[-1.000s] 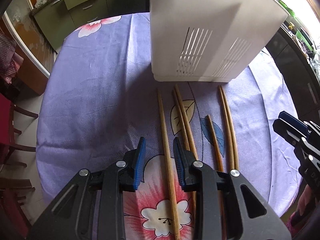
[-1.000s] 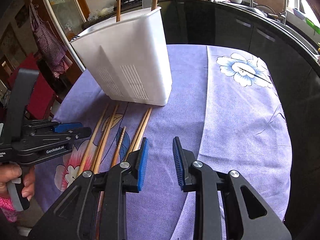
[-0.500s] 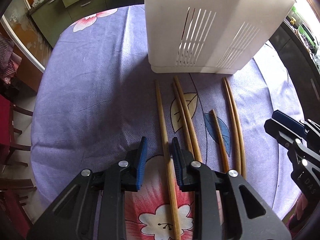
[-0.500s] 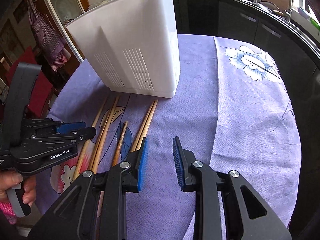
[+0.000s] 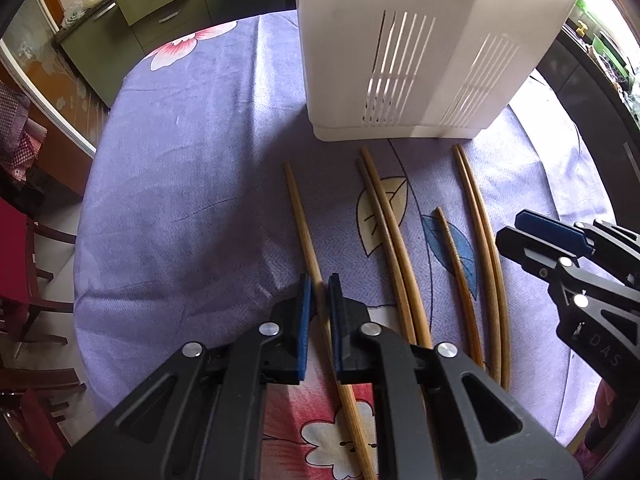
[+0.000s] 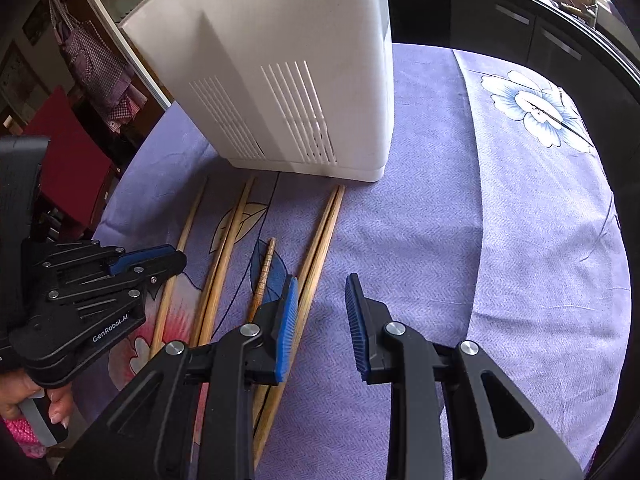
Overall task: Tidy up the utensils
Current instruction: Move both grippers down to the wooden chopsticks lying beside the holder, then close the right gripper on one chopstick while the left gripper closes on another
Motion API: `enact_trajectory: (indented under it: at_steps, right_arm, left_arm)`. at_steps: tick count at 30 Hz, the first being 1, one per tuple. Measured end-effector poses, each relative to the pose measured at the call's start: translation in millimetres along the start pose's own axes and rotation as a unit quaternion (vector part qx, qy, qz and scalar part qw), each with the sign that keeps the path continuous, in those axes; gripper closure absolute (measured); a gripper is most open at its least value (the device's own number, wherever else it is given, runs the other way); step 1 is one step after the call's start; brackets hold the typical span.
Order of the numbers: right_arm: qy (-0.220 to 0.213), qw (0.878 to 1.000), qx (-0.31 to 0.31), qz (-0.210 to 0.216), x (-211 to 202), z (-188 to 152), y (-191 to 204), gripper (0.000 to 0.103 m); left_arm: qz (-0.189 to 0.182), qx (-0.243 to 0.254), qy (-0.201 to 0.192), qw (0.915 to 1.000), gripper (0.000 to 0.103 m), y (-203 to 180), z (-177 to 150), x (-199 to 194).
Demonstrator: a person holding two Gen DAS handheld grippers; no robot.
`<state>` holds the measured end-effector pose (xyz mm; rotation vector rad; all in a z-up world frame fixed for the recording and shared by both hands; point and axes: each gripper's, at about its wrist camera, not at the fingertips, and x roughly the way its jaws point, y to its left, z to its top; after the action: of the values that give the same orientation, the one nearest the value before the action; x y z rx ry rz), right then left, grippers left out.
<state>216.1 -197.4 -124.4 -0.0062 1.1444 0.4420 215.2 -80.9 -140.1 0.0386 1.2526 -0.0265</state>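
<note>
Several wooden chopsticks lie side by side on the purple flowered tablecloth (image 5: 180, 184) in front of a white slotted utensil holder (image 5: 420, 52). My left gripper (image 5: 319, 286) is shut on the leftmost chopstick (image 5: 302, 216), which still lies on the cloth. To its right lie a pair (image 5: 384, 216), a short dark one (image 5: 454, 252) and another pair (image 5: 480, 220). My right gripper (image 6: 322, 284) is open and empty, low over the cloth, its left finger above the rightmost pair (image 6: 320, 236). The holder (image 6: 280, 76) stands just beyond.
The table's round edge drops off on all sides. A green cabinet (image 5: 160, 4) and red chairs (image 5: 16, 264) stand past the left edge. A dark kitchen counter (image 6: 540, 20) runs behind the table on the right.
My left gripper moved forward and closed its jaws around the leftmost chopstick. My right gripper moved nearer to the holder and stayed open.
</note>
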Motion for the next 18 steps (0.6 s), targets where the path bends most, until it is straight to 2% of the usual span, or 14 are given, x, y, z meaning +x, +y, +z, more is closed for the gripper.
enact_trajectory:
  at_steps: [6, 10, 18]
  right_arm:
    - [0.008, 1.000, -0.008, -0.026, 12.2, 2.0, 9.8, 0.078]
    - [0.000, 0.999, -0.002, -0.054, 5.6, 4.2, 2.3, 0.078]
    - [0.016, 0.999, -0.009, -0.051, 16.2, 2.1, 12.1, 0.078]
  left_arm:
    - [-0.006, 0.001, 0.000, 1.0000, 0.094, -2.2, -2.7, -3.1]
    - [-0.010, 0.001, 0.000, 0.9999, 0.094, 1.4, 0.0, -0.5]
    - [-0.009, 0.004, 0.000, 1.0000, 0.094, 0.4, 0.0, -0.1]
